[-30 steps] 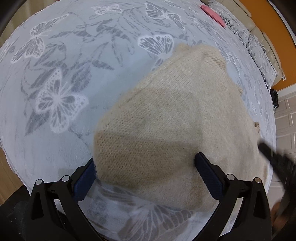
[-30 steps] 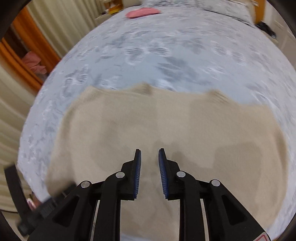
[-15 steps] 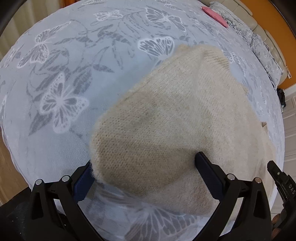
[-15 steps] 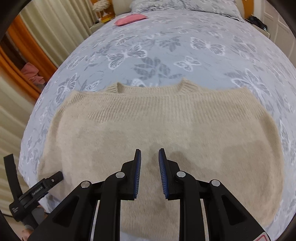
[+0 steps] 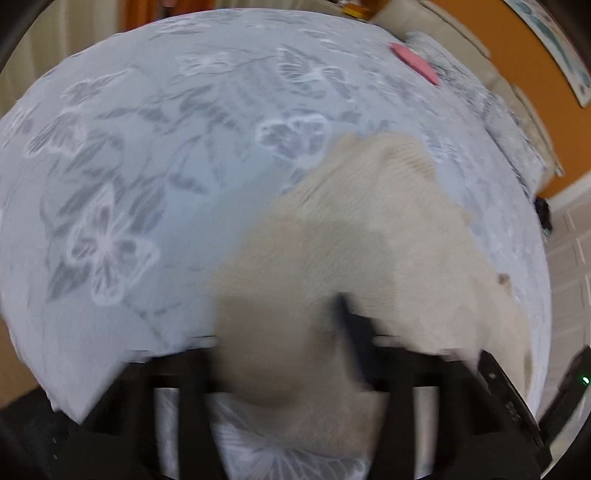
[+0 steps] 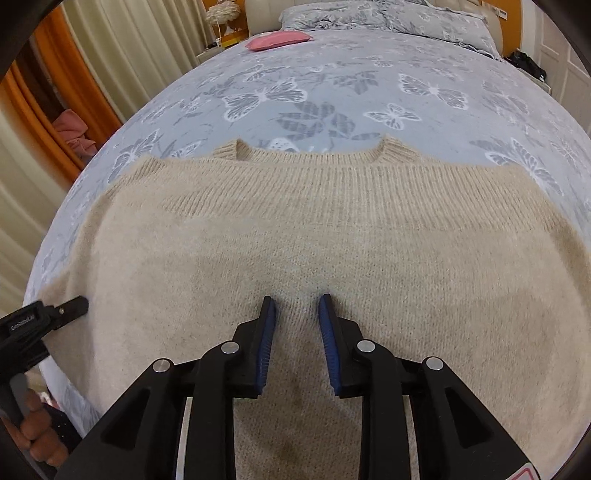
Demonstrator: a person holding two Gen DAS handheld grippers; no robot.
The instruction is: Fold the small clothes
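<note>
A beige knitted sweater (image 6: 303, 236) lies flat on the bed, neck at the far side, sleeves folded in. It also shows blurred in the left wrist view (image 5: 362, 243). My right gripper (image 6: 297, 325) hovers over the sweater's middle, its jaws a narrow gap apart with nothing between them. My left gripper (image 5: 280, 332) is blurred over the sweater's left edge, with beige cloth lying between its fingers; its jaws stand closer than before. It also shows in the right wrist view (image 6: 70, 306) at the sweater's left edge.
The bed has a grey butterfly-print cover (image 6: 332, 92). A pink pillow (image 6: 279, 40) lies at the far end, also seen in the left wrist view (image 5: 415, 62). Grey pillows (image 6: 388, 18) are at the headboard. Curtains (image 6: 110, 55) hang on the left.
The left gripper's fingers have drawn closer together around the sweater's left edge, and its view is now blurred. The right gripper has barely moved.
</note>
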